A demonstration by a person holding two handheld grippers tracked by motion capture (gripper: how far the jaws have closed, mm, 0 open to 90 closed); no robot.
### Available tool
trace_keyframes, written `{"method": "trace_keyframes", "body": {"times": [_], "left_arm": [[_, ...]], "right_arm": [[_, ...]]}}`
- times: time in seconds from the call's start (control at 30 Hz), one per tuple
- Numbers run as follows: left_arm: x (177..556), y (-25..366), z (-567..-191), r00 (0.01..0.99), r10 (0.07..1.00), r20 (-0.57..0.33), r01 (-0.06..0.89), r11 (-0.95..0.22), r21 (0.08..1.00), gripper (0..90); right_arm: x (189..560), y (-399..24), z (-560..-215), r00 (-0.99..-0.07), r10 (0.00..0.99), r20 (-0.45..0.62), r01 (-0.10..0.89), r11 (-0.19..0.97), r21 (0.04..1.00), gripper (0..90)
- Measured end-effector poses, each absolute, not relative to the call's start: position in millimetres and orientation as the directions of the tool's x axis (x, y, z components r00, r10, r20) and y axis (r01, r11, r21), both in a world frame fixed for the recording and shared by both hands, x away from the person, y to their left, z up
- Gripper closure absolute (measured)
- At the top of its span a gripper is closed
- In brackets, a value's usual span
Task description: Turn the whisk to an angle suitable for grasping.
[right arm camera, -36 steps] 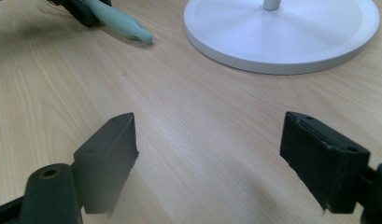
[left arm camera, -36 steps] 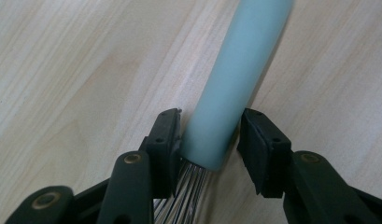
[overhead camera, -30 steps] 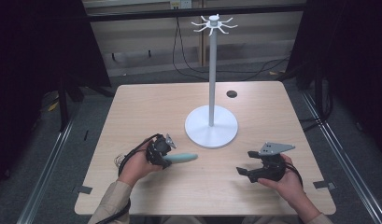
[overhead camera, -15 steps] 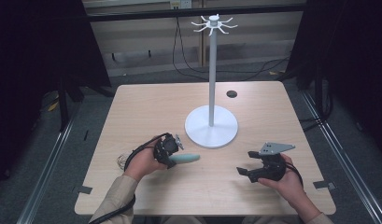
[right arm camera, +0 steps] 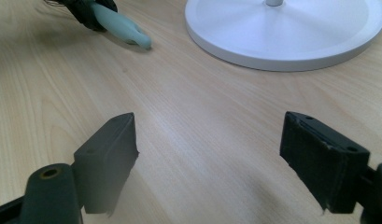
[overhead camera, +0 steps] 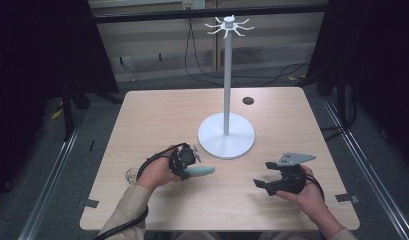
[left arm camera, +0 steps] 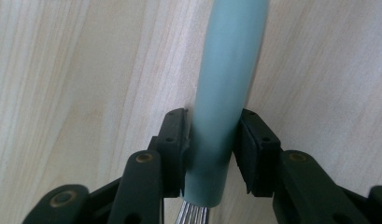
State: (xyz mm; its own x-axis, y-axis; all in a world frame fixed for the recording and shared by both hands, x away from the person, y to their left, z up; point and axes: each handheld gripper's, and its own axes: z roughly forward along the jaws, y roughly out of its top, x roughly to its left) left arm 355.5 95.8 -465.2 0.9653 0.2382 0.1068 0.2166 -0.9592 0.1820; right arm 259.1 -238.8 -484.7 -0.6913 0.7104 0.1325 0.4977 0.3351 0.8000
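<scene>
A whisk with a pale teal handle (overhead camera: 202,171) lies low over the wooden table (overhead camera: 162,115), left of centre near the front. My left gripper (overhead camera: 188,166) is shut on that handle. The left gripper view has the teal handle (left arm camera: 226,84) clamped between both pads, with thin metal wires (left arm camera: 193,215) leaving its near end. My right gripper (overhead camera: 264,176) rests at the front right, held by a hand, jaws wide apart and nothing between them. In the right gripper view, the right gripper (right arm camera: 212,158) faces bare wood, with the teal handle (right arm camera: 121,25) at the far left.
A white stand with a round base (overhead camera: 226,136) rises from the table's middle; its tall pole (overhead camera: 226,75) ends in a crown of hooks (overhead camera: 227,25). The stand's base (right arm camera: 291,32) lies just ahead of the right gripper. A small black disc (overhead camera: 248,100) sits at the back.
My left gripper has shifted a little to the right and toward the stand's base, carrying the whisk handle with it. The right gripper has stayed put.
</scene>
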Motion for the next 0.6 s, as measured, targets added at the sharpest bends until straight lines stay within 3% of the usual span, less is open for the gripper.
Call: {"method": "trace_keyframes", "body": {"times": [0.13, 0.6], "left_arm": [[357.3, 97.2, -459.8, 0.962, 0.254, 0.104, 0.235, -0.957, 0.169, 69.3], [360.4, 107.2, -437.9, 0.935, 0.345, 0.078, 0.322, -0.921, 0.221, 70.0]], "right_arm": [[259.1, -239.4, -483.8, -0.690, 0.712, 0.132, 0.496, 0.332, 0.802, 18.7], [259.7, -240.6, -483.0, -0.684, 0.716, 0.138, 0.496, 0.319, 0.807, 18.5]]}}
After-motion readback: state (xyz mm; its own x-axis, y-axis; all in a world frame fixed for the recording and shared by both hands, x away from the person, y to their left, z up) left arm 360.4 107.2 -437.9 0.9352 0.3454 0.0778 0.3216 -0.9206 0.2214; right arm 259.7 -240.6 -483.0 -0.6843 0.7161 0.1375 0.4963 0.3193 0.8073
